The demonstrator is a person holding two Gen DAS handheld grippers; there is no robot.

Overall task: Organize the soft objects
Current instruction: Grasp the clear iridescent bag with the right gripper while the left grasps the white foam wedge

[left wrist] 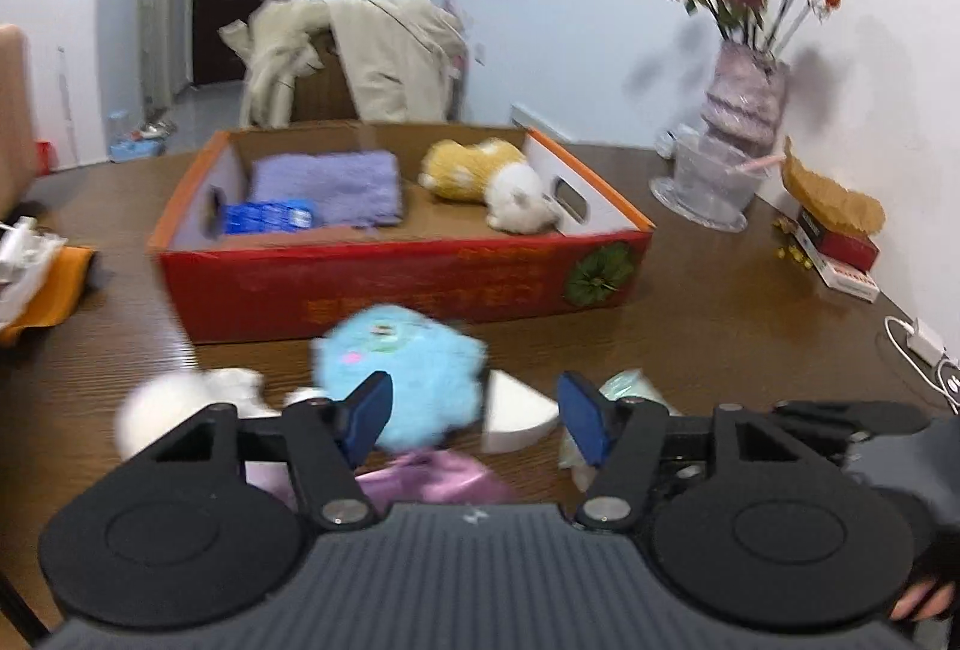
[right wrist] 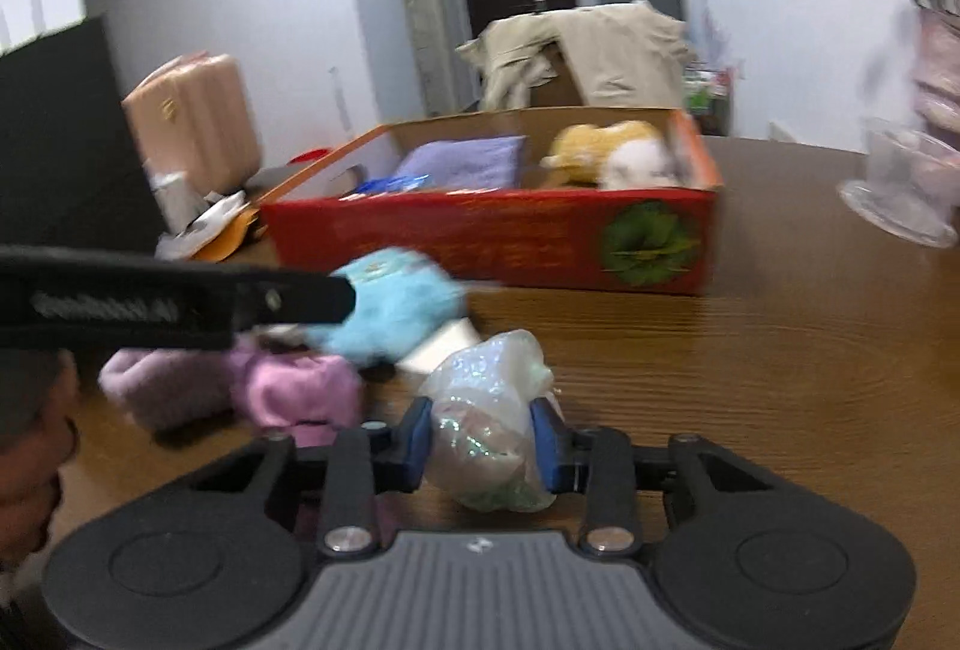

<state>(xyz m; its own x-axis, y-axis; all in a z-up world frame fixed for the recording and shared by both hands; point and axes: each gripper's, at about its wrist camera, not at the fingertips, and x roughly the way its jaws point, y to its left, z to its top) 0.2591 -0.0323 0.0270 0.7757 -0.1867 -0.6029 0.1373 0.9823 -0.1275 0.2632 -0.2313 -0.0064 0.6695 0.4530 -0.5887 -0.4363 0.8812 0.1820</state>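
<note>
Bag looks light and crinkly, sits on the tabletop in front of the box, right tongs clamped around its middle. Left tongs are spread apart near the blue plush; I'd pinch its squishy body.

One box, one towel, three plush toys

Both handheld tools share one build. The left gripper has a grey ribbed body with a small pale logo, flanked by two matte black round housings with raised discs. Black linkage arms pivot on silver screws and end in blue pads. The right gripper looks the same: ribbed grey centre, black discs, silver screws, blue pads. Beside the left gripper's right housing, a hand wears a dark fingerless glove, its bare fingertips pinkish.
</note>
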